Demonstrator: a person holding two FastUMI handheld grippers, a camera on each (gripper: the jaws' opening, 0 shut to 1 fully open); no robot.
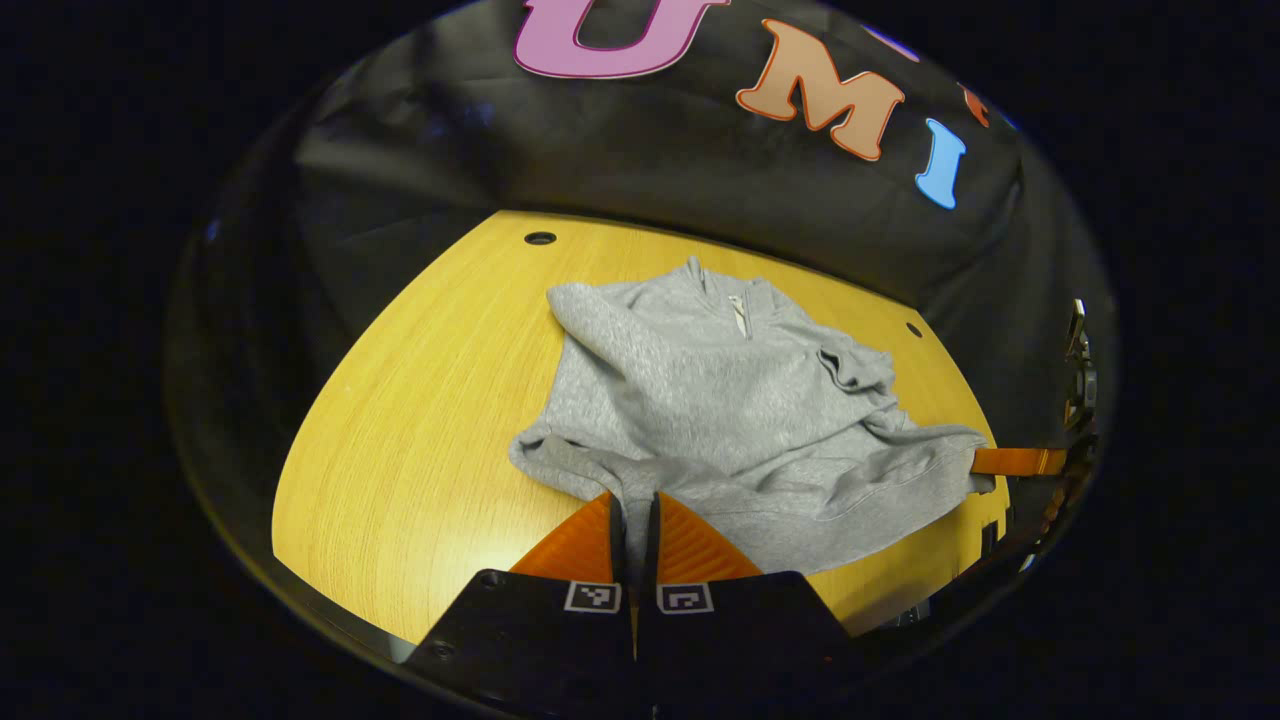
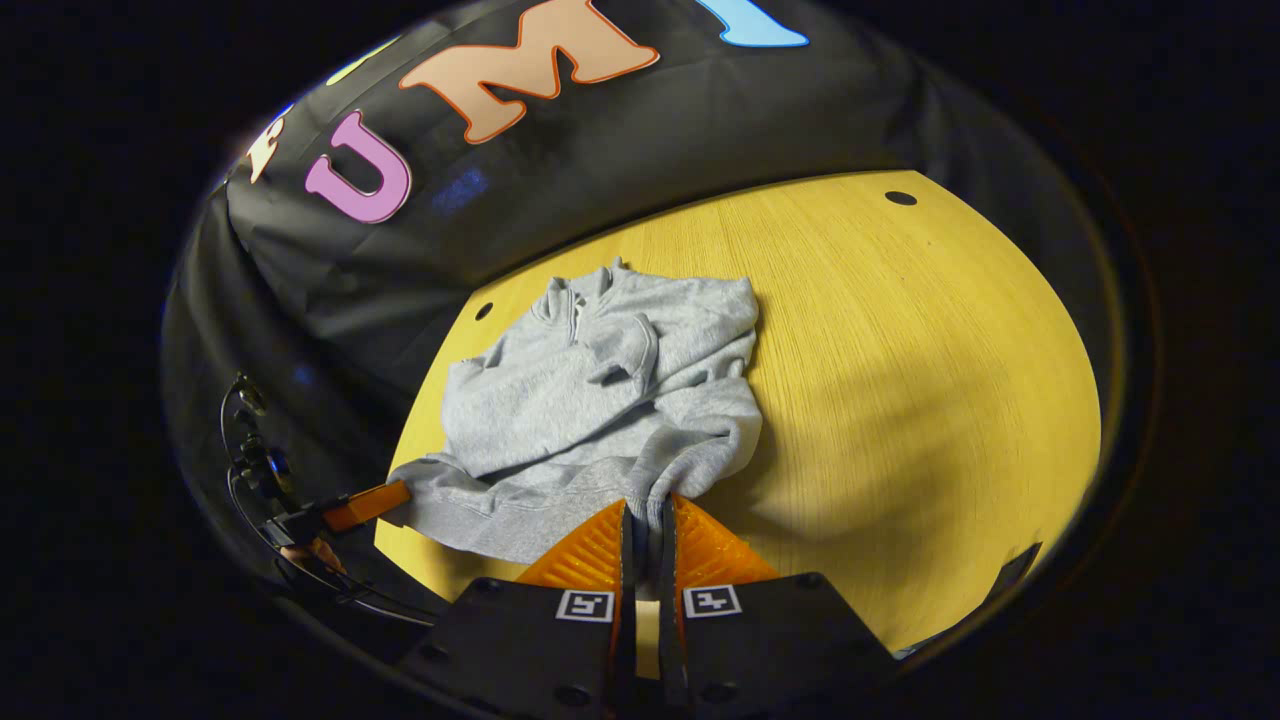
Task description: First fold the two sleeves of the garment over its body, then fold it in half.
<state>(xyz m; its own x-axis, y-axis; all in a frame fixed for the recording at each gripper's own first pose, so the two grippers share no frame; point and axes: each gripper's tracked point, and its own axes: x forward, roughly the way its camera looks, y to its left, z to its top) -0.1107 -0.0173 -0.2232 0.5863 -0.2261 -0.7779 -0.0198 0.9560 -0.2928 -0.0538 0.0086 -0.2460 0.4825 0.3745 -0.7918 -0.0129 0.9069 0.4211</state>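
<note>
Jaws: left gripper [image 1: 634, 510] and right gripper [image 2: 648, 520] each pinch sweatshirt [image 1: 730, 420] hem | table [image 1: 420, 450] | no legible labels

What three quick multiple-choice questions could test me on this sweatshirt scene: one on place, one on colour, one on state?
1. Where do the claws hold the sweatshirt?
A. collar
B. bottom hem
C. nowhere

2. What colour is it?
A. grey
B. blue
C. red

3. How do the sleeves lie?
A. spread out on the table
B. hanging off the edge
C. folded over the body

Answers:
1 B: the left claw and right claw each pinch a corner of the hem nearest them.
2 A: the fabric is plain grey.
3 C: both sleeves cross the chest below the collar.
</note>
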